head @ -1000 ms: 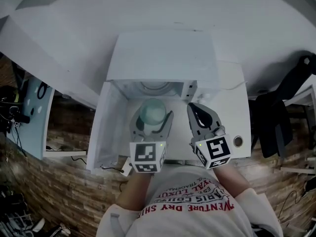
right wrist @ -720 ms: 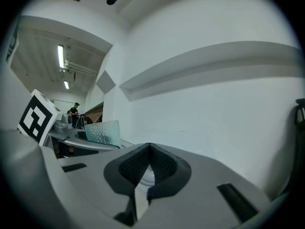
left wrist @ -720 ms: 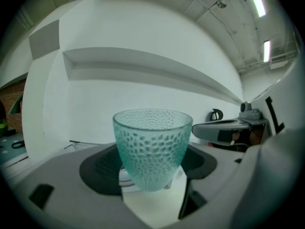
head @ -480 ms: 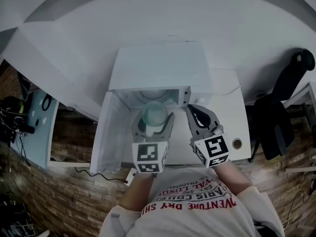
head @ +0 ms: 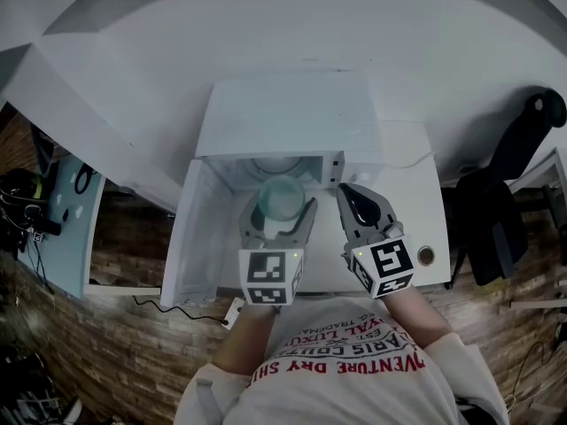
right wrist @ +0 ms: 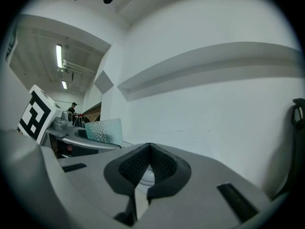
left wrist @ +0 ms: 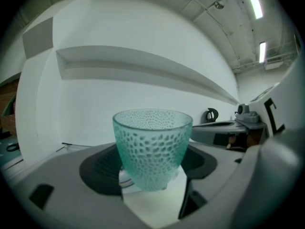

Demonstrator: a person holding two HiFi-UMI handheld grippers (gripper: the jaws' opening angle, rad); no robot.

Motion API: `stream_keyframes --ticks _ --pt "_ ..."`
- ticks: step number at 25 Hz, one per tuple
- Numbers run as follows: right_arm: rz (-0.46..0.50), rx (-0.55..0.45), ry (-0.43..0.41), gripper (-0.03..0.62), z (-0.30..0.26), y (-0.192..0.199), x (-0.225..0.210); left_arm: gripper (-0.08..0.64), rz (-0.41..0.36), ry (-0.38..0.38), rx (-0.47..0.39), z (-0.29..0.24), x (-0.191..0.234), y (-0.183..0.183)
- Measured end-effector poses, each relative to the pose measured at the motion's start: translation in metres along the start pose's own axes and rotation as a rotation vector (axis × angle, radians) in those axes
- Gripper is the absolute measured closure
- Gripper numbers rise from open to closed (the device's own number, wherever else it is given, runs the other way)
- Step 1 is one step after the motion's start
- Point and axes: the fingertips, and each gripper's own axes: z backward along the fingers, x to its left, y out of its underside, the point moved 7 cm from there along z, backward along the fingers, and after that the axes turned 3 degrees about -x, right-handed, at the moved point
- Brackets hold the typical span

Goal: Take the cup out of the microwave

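Observation:
A teal dimpled glass cup sits upright between the jaws of my left gripper, which is shut on its sides. It hangs just in front of the mouth of the white microwave, whose door is swung open to the left. A turntable plate shows inside behind the cup. My right gripper is beside it on the right, jaws shut and empty, near the microwave's front right corner. The cup also shows at the left in the right gripper view.
The microwave stands on a white table against a white wall. A round cable hole is in the table at the right. A black chair stands further right. A side desk with cables is at the left.
My left gripper has lifted the cup slightly, still gripping it. The right gripper has stayed where it was. The head view has shifted a little.

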Motion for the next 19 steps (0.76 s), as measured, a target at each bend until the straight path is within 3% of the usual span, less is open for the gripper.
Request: stream_keyframes --ticks 19 --pt "0.012 -0.006 0.049 0.588 0.009 0.003 -0.003 0.195 0.000 0.070 0.031 -0.003 -0.007 0.011"
